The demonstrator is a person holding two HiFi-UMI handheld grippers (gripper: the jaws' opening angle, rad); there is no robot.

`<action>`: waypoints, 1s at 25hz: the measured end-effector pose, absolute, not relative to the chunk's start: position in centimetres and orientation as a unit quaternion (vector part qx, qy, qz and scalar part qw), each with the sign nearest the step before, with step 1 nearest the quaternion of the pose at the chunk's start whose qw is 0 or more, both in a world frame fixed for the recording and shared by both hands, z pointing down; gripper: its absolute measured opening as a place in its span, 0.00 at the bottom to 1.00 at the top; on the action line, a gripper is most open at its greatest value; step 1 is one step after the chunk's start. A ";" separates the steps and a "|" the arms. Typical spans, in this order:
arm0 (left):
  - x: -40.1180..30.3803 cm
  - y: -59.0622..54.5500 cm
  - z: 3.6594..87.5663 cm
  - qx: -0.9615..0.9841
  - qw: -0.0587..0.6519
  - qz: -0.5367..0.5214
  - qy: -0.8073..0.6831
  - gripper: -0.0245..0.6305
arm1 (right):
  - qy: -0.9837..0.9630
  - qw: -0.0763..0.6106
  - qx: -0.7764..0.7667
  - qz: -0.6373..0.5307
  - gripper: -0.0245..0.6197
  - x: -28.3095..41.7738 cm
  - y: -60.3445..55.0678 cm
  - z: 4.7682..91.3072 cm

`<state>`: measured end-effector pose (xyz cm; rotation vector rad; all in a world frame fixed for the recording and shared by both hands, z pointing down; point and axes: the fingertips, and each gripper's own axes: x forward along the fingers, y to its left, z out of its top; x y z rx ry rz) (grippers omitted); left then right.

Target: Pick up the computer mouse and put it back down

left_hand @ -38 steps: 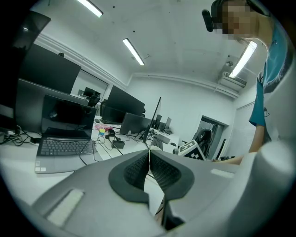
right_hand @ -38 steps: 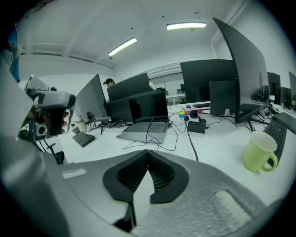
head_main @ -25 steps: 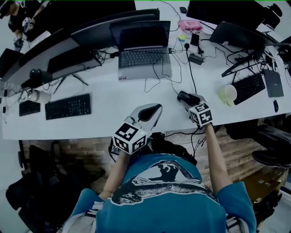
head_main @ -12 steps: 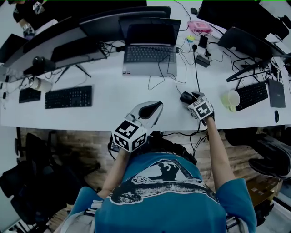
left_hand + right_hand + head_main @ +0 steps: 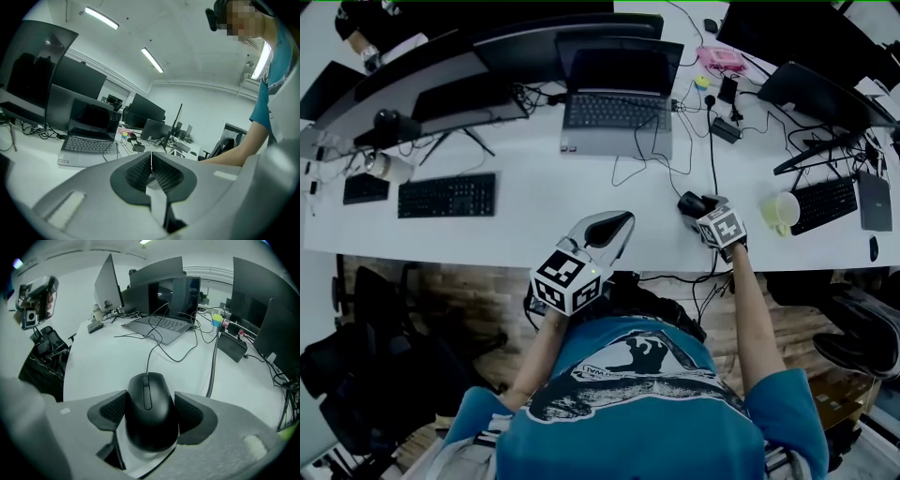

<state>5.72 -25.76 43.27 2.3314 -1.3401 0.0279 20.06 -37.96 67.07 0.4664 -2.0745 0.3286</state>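
Observation:
The black corded computer mouse (image 5: pixel 147 399) lies on the white desk (image 5: pixel 534 211) near its front edge, right of centre (image 5: pixel 687 202). My right gripper (image 5: pixel 150 414) points steeply down over it (image 5: pixel 697 208). Its jaws are opening, with the mouse between the two dark pads and slim gaps at its sides. The mouse cable runs back towards the laptop (image 5: pixel 619 112). My left gripper (image 5: pixel 614 225) hovers at the desk's front edge, left of the mouse. Its pads meet with nothing between them (image 5: pixel 151 161).
A black keyboard (image 5: pixel 447 195) lies at the left and a pale mug (image 5: pixel 780 208) stands right of the mouse, beside another keyboard (image 5: pixel 825 202). Monitors line the back of the desk. Loose cables (image 5: pixel 712 141) cross the desk behind the mouse.
My right gripper has sunk towards the desk with the mouse and tipped further down. The left gripper has stayed where it was.

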 end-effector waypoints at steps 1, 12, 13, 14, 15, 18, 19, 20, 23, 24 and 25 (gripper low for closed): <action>5.7 -25.7 43.3 0.845 0.224 0.010 -0.485 0.06 | -0.848 0.474 0.195 0.135 0.53 20.1 -38.0 67.0; 3.7 -24.9 43.3 0.848 0.225 0.016 -0.480 0.06 | -0.877 0.377 0.257 0.153 0.53 17.3 -37.0 61.6; 3.5 -24.8 43.2 0.850 0.225 0.018 -0.477 0.06 | -0.880 0.363 0.267 0.151 0.53 16.9 -36.9 60.8; 3.3 -24.6 43.2 0.851 0.225 0.020 -0.474 0.06 | -0.883 0.348 0.277 0.150 0.53 16.4 -36.7 59.8; 3.0 -24.5 43.1 0.853 0.225 0.022 -0.471 0.06 | -0.886 0.333 0.286 0.150 0.53 15.9 -36.4 58.9; 2.3 -24.2 43.0 0.858 0.226 0.028 -0.461 0.06 | -0.892 0.297 0.304 0.153 0.53 14.5 -35.3 56.2; 2.0 -24.0 42.9 0.860 0.226 0.030 -0.457 0.06 | -0.893 0.287 0.310 0.154 0.53 14.0 -34.8 55.4; 1.7 -23.9 42.8 0.861 0.226 0.032 -0.454 0.06 | -0.894 0.278 0.316 0.155 0.53 13.5 -34.4 54.7; 0.7 -23.3 42.8 0.867 0.225 0.037 -0.443 0.06 | -0.894 0.247 0.336 0.161 0.53 12.2 -33.0 52.4; 0.5 -23.1 42.8 0.869 0.225 0.038 -0.440 0.06 | -0.895 0.238 0.342 0.162 0.53 11.7 -32.4 51.7; 0.2 -22.9 42.8 0.871 0.225 0.038 -0.436 0.06 | -0.895 0.229 0.347 0.162 0.53 11.3 -31.9 51.1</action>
